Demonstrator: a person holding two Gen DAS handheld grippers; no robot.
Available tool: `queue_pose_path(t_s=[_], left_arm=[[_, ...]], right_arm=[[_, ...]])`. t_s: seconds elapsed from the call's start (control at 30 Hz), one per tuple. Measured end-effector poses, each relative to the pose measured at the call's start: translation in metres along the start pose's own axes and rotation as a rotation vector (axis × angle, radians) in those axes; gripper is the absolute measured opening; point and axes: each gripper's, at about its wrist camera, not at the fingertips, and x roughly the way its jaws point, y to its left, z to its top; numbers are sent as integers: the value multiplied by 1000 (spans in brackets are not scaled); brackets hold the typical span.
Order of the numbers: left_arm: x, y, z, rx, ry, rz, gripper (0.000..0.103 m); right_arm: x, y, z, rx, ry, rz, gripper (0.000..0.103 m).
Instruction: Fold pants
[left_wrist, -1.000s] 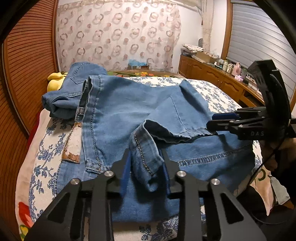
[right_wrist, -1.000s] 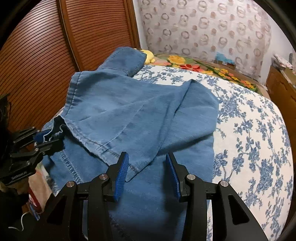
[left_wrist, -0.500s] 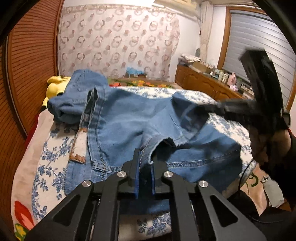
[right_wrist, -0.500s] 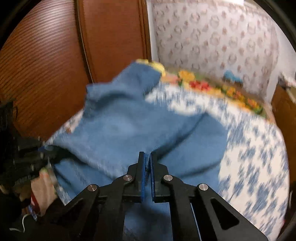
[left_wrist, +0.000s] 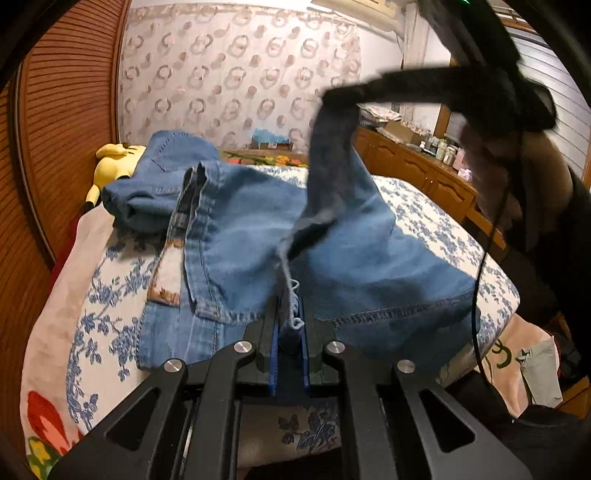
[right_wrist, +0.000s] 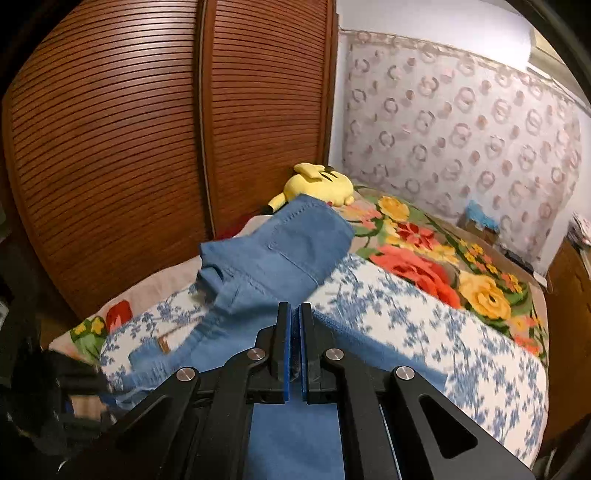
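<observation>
- The pants (left_wrist: 258, 221), blue denim, are spread across the bed (left_wrist: 110, 325) over its blue-flowered cover, the waist end bunched at the far left beside a yellow plush toy (left_wrist: 114, 162).
- The left gripper (left_wrist: 288, 328) is seen at the near edge of the bed; its jaws have just been closing and are now pressed together on a frayed hem of the pants, which is drawn up between the blue pads.
- The right gripper (right_wrist: 293, 347) is held higher, to the right; its jaws have just been closing and are clamped on a thin fold of the denim, which hangs down from them toward the bed.
- In the left wrist view, the raised leg is stretched between the two pairs of jaws.
- Louvred wooden doors (right_wrist: 147, 147) are seen at the left.
</observation>
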Motion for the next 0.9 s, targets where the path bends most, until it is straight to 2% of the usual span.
queue_pose_path(t_s=[0.37, 0.57, 0.63, 0.7, 0.73, 0.8, 0.87, 0.9], left_arm=[[6, 1, -12, -8, 46, -3, 10], [3, 1, -14, -13, 51, -11, 11], [2, 3, -12, -19, 51, -9, 15], [0, 7, -9, -38, 39, 9, 26], [-1, 10, -9, -49, 31, 11, 29], [-4, 16, -7, -82, 12, 11, 38], [-6, 19, -5, -91, 1, 16, 44], [-7, 19, -3, -91, -5, 20, 46]], right_arm=[[87, 22, 17, -8, 76, 17, 3], [108, 28, 19, 5, 89, 35, 3], [108, 27, 21, 15, 92, 42, 3], [108, 26, 23, 32, 90, 68, 3], [107, 25, 24, 36, 89, 88, 4], [103, 24, 26, 33, 91, 100, 9], [100, 23, 26, 27, 89, 80, 25], [96, 21, 26, 31, 80, 84, 29]])
